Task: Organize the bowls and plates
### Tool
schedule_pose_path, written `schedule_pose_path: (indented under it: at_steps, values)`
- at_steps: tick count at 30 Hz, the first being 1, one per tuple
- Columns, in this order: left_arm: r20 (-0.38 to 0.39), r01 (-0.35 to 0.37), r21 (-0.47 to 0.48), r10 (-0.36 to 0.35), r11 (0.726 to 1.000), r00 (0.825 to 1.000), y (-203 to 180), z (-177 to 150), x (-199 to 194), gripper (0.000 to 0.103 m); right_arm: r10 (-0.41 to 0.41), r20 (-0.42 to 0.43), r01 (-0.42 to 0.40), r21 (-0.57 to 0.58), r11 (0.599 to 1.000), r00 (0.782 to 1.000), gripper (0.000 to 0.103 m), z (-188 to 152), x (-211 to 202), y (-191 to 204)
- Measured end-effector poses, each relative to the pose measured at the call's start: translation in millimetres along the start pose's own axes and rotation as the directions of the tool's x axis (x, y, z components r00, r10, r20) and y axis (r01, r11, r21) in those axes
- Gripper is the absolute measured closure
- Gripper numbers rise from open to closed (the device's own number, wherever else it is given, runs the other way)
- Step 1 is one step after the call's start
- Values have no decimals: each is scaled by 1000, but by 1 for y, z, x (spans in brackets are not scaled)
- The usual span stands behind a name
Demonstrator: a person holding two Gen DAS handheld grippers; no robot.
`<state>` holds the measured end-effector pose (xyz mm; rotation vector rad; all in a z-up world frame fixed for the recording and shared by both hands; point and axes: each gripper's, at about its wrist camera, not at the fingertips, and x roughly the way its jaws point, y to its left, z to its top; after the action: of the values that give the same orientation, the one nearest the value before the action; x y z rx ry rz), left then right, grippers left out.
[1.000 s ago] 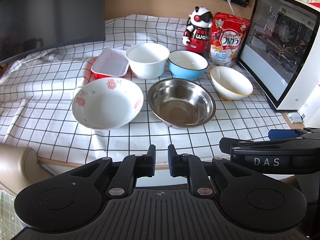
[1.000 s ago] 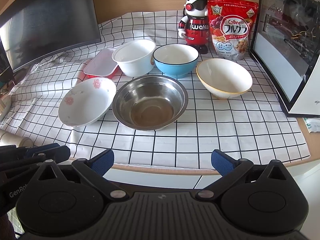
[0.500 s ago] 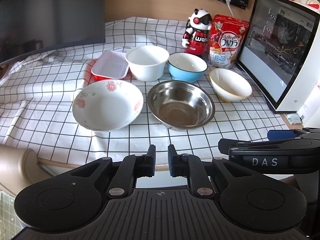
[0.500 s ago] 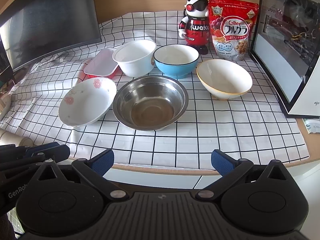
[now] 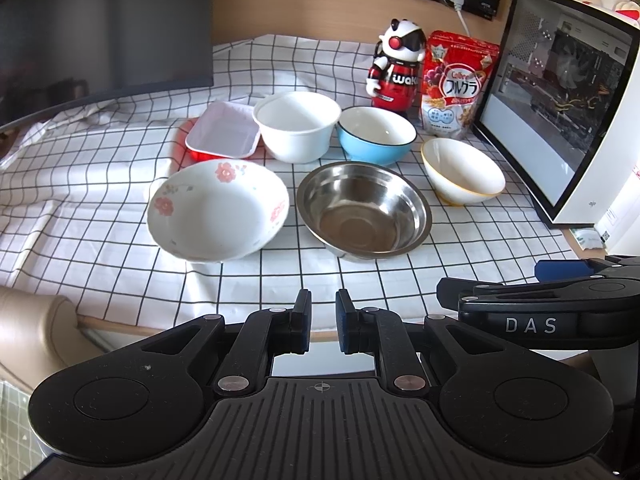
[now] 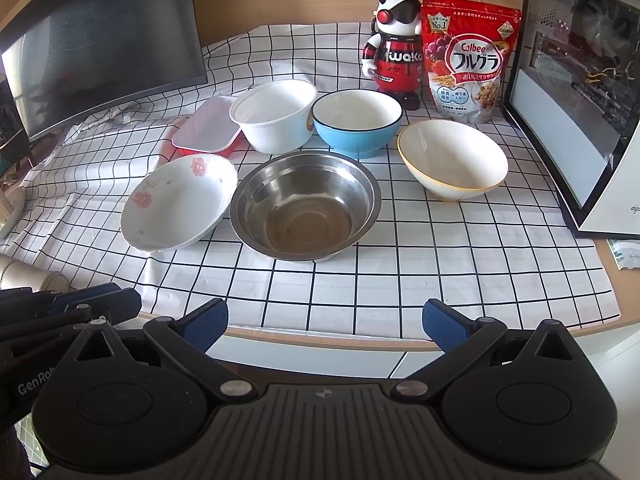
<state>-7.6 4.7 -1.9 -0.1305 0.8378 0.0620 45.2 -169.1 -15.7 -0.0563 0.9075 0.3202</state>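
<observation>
On the checked cloth stand a flowered white bowl (image 5: pixel 218 210) (image 6: pixel 178 202), a steel bowl (image 5: pixel 363 210) (image 6: pixel 306 204), a cream bowl with a yellow rim (image 5: pixel 462 172) (image 6: pixel 452 160), a blue bowl (image 5: pixel 376 134) (image 6: pixel 356 122), a tall white bowl (image 5: pixel 298 124) (image 6: pixel 276 114) and a pink-white tray on a red dish (image 5: pixel 222 136) (image 6: pixel 208 130). My left gripper (image 5: pixel 322 326) is shut and empty at the table's front edge. My right gripper (image 6: pixel 324 324) is open and empty, in front of the steel bowl.
A toy robot (image 6: pixel 394 44) and a red cereal bag (image 6: pixel 470 60) stand at the back. A dark monitor (image 6: pixel 100 40) is at the left, a glass-sided computer case (image 6: pixel 580 92) at the right. The right gripper shows in the left wrist view (image 5: pixel 560 312).
Both views have drifted slightly; the bowls sit a little lower in the frames. No bowl has moved and neither gripper's jaws have changed.
</observation>
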Motion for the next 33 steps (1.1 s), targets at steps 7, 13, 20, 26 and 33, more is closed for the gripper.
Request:
schedule_pose_path:
  at_steps: [7,13,20,26,33]
  values:
    - [1,0,1,0,1000,1000,0,0,0,87,1,-3,-1,1,1000,1000,0,1,0,0]
    - [1,0,-1,0,1000,1000,1,0,0,87,2,-3,-2,1,1000,1000,0,0,0,0]
    - [-1,1,-10,-1,1000,1000,8,3,0,87,1,-3,-1,2,1000,1000,0,1,1,1]
    - [-7,9,-28,-9,1000,1000,15,6,6,87,0,-5,0,2,1000,1000,0,8,6,6]
    - [-15,25,-129,-27,991,1000,47,13,23,87,14,-1,-14,4,1000,1000,0,21,25,14]
